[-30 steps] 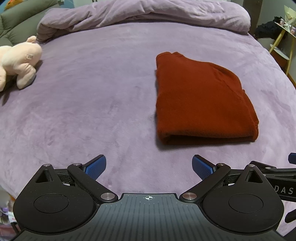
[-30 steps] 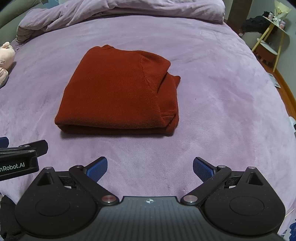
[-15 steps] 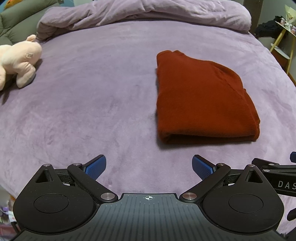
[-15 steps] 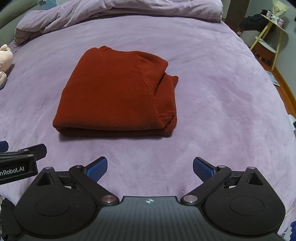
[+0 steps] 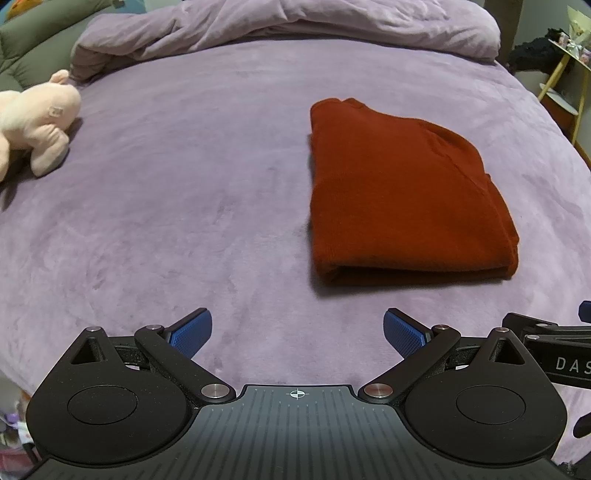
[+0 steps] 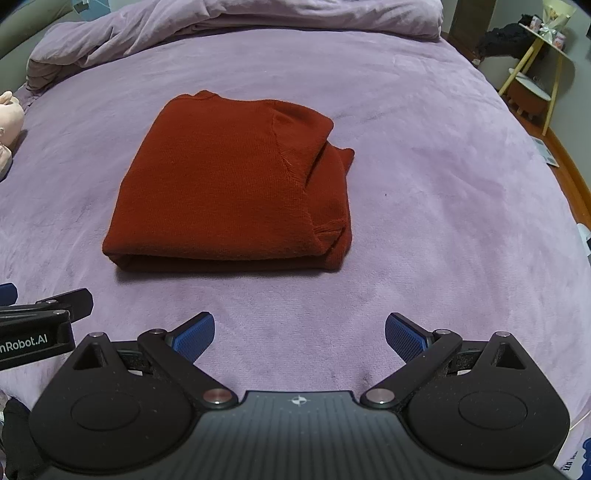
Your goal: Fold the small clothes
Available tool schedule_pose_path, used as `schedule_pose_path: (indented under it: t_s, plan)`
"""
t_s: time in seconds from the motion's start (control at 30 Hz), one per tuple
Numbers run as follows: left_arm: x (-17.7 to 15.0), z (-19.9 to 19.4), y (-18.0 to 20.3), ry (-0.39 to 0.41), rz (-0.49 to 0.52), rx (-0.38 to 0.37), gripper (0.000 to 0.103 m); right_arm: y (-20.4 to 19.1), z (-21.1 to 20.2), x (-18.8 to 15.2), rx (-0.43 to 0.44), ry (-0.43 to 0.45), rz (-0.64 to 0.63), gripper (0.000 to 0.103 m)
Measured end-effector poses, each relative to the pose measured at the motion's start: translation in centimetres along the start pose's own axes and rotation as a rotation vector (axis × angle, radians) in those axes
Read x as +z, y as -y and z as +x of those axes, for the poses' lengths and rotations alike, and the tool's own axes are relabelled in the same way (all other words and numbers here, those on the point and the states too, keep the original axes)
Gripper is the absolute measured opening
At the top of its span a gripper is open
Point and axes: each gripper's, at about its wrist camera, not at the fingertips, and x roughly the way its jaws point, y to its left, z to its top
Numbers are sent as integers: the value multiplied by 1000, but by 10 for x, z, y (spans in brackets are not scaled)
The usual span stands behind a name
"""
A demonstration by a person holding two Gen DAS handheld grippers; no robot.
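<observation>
Left wrist view: the left gripper (image 5: 297, 328) sat at the bottom of the frame with its blue fingers (image 5: 192, 331) spread wide and empty. A folded red sweater (image 5: 402, 192) lay right of centre on the purple blanket (image 5: 177, 192), well apart from the fingertips. A pink plush toy (image 5: 35, 122) rested at the left edge.

Right wrist view: the right gripper (image 6: 300, 331) was likewise spread and empty at the bottom. That sweater lay left of centre, its folded edge facing the camera. A bunched duvet (image 6: 229, 22) filled the top.
</observation>
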Motion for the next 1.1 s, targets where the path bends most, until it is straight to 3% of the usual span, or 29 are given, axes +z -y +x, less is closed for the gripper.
schedule_pose_path:
  t_s: [1.1]
  plan:
    - [-2, 0, 6, -4, 20, -1, 102, 5, -1, -3, 2, 9, 17, 99]
